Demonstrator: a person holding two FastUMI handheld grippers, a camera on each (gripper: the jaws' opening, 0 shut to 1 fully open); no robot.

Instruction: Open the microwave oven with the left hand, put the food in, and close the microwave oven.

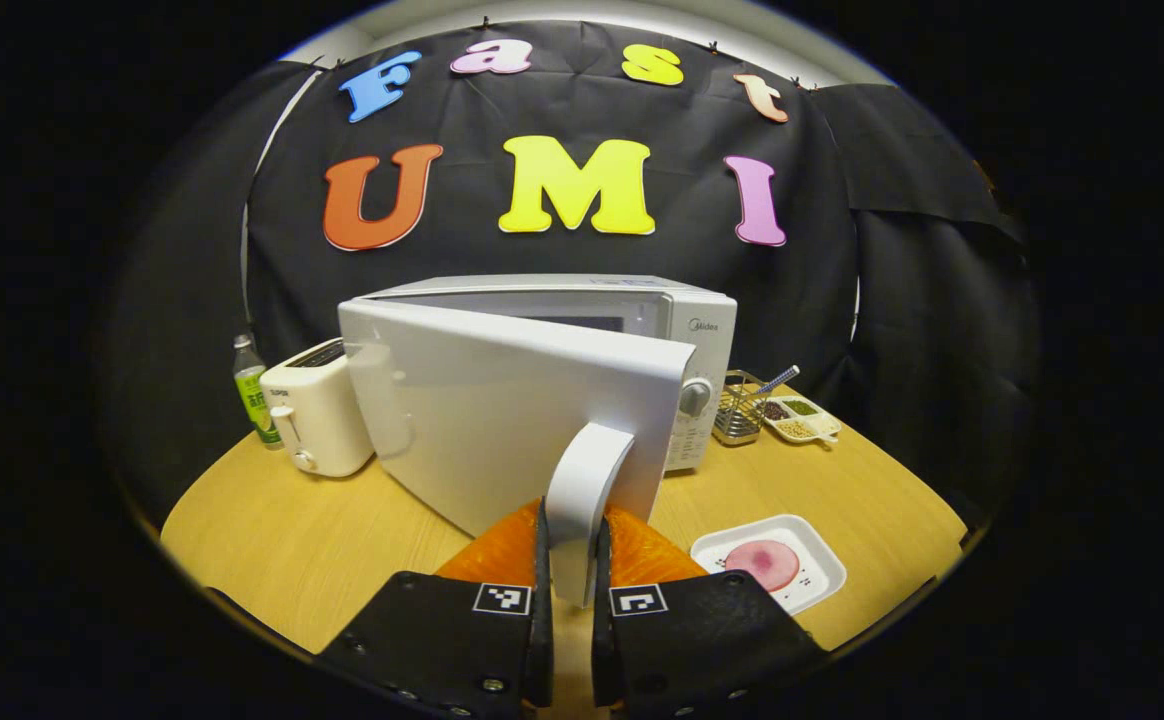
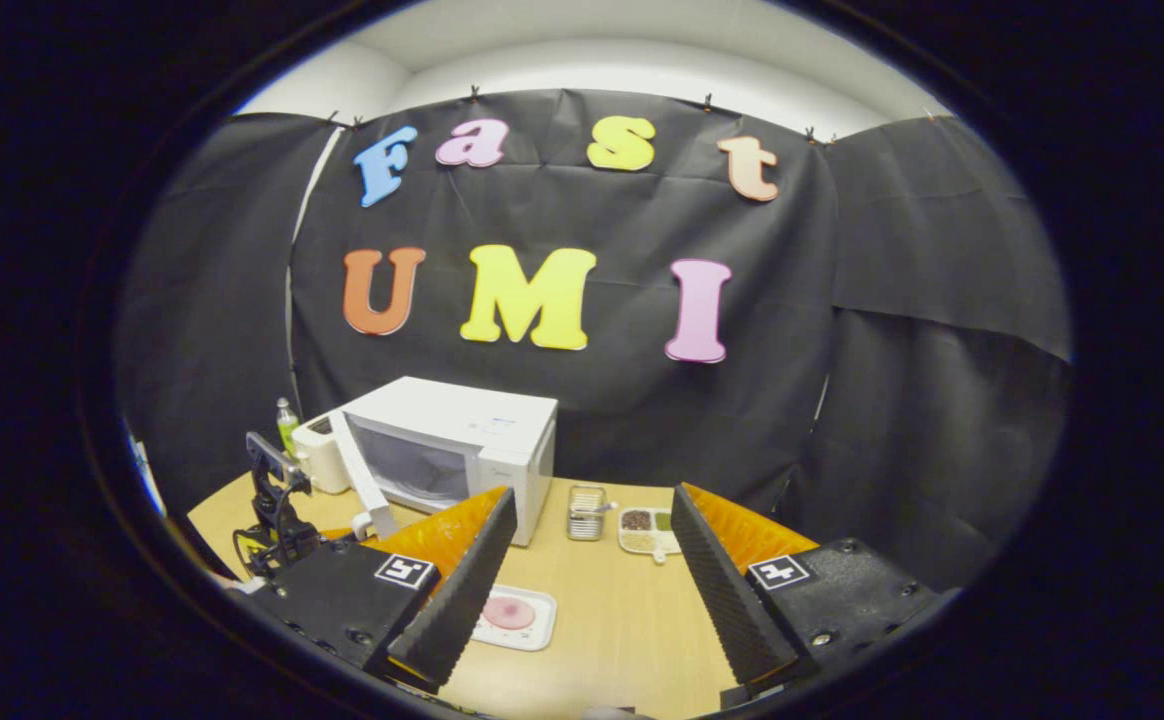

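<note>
Keep left tongs [image 1: 572, 570] pinched tight on curved white door handle [image 1: 582, 500], swing toward 9 o'clock; right tongs [image 2: 592, 590] wide open, empty.

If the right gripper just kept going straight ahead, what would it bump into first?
Probably nothing soon. The right gripper is open and points over bare table toward the wire basket and compartment tray. It might reach those first, though depth is hard to judge.
</note>
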